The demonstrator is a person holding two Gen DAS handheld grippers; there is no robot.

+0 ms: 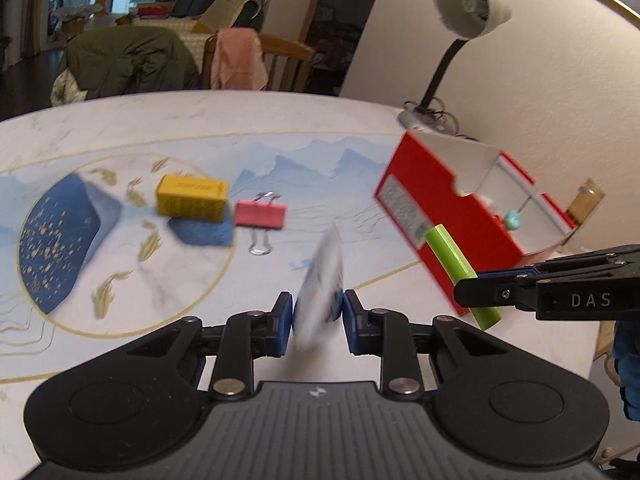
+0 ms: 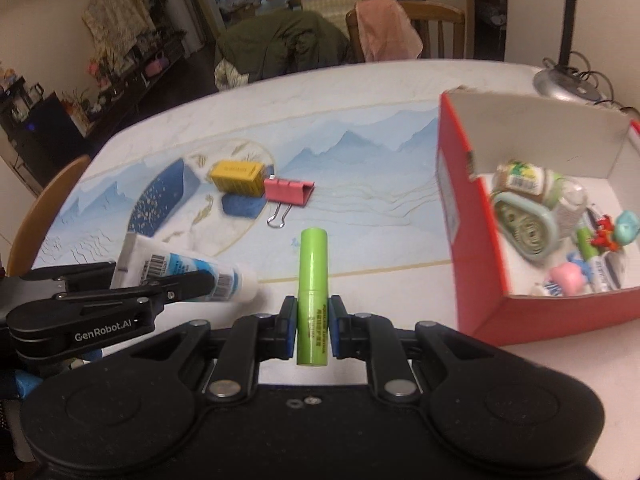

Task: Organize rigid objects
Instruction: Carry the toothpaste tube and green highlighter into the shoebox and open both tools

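My left gripper is shut on a white and blue tube, held above the table; the tube also shows in the right wrist view. My right gripper is shut on a green cylinder, which also shows in the left wrist view beside the red box. The red box is open and holds several small items. A yellow box and a pink binder clip lie on the table mat; both also show in the right wrist view, the box and the clip.
A desk lamp stands behind the red box near the wall. Chairs draped with a green jacket and a pink cloth stand along the table's far edge. The table's right edge is near the right gripper.
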